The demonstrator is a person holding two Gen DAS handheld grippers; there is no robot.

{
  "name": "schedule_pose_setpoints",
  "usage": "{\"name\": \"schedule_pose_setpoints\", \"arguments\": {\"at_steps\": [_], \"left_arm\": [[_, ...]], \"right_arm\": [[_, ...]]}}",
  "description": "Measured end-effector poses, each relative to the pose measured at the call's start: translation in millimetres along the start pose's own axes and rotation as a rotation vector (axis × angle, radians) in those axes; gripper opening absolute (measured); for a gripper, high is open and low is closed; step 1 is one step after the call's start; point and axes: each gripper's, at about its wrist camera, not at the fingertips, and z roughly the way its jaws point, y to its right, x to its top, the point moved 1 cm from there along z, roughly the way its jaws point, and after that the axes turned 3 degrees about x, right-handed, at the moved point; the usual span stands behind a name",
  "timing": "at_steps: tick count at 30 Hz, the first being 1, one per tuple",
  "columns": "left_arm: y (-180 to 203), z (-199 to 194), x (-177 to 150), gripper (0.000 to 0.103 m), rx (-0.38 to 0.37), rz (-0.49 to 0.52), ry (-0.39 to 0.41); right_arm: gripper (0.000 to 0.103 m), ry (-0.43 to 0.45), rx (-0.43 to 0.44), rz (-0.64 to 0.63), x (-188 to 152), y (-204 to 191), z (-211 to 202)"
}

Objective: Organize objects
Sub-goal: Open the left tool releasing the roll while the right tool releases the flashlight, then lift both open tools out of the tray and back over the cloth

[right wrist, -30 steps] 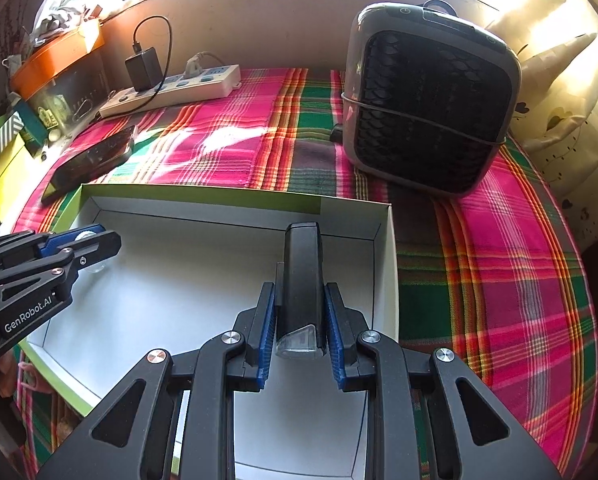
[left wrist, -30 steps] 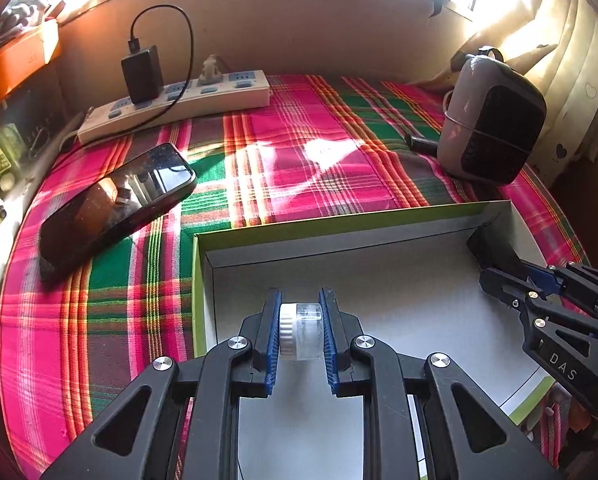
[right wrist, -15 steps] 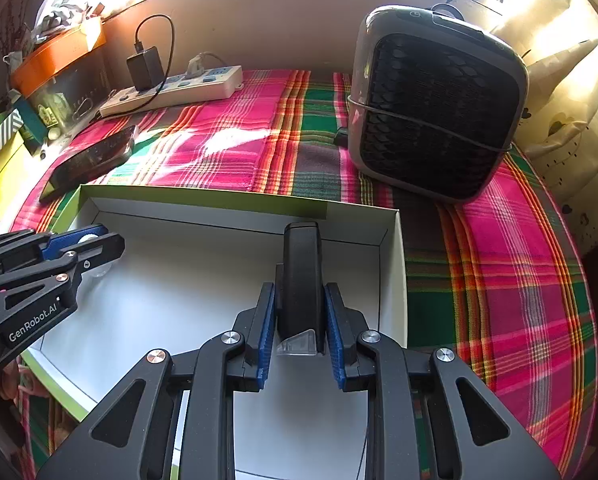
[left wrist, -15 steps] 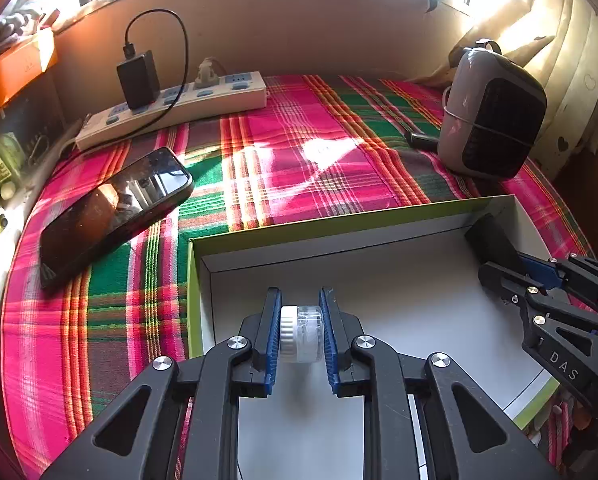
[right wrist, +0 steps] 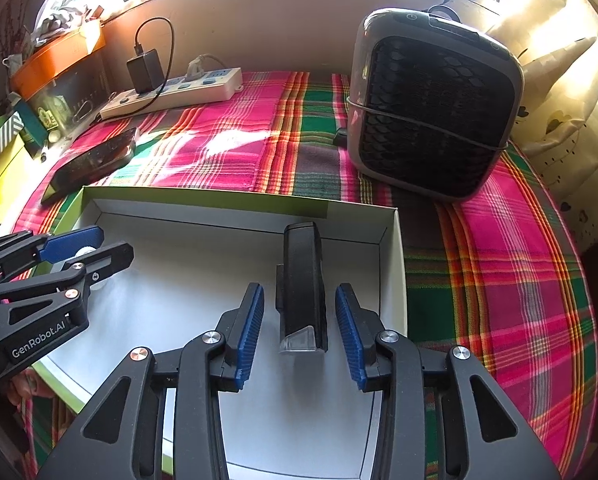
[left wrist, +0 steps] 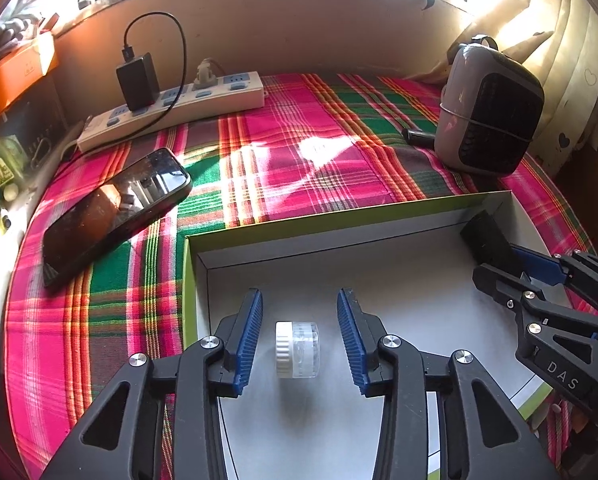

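Both grippers have released since the earlier frames. Left gripper: fingers spread wide, holding nothing; the small clear jar, white-capped, lies on its side between them, touching neither, on the floor of the white box, lower centre of the left wrist view. Right gripper: fingers equally wide, empty; the black clip-like device rests between them inside the box, near its right wall. Plaid cloth covers the counter beneath.
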Motion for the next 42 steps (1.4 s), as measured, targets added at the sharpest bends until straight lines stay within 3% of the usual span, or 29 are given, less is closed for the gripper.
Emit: {"name": "schedule_pose_setpoints", "arguments": {"at_steps": [20, 42], "left_arm": [[-4.7, -44.9, -22.9, 0.044, -0.019, -0.017, 0.07], [-13.0, -91.5, -70.4, 0.044, -0.027, -0.025, 0.12]], "right_arm": [[0.048, 0.074, 0.012, 0.0, -16.4, -7.4, -40.2], [0.048, 0.139, 0.029, 0.021, -57.8, -8.0, -88.9]]}}
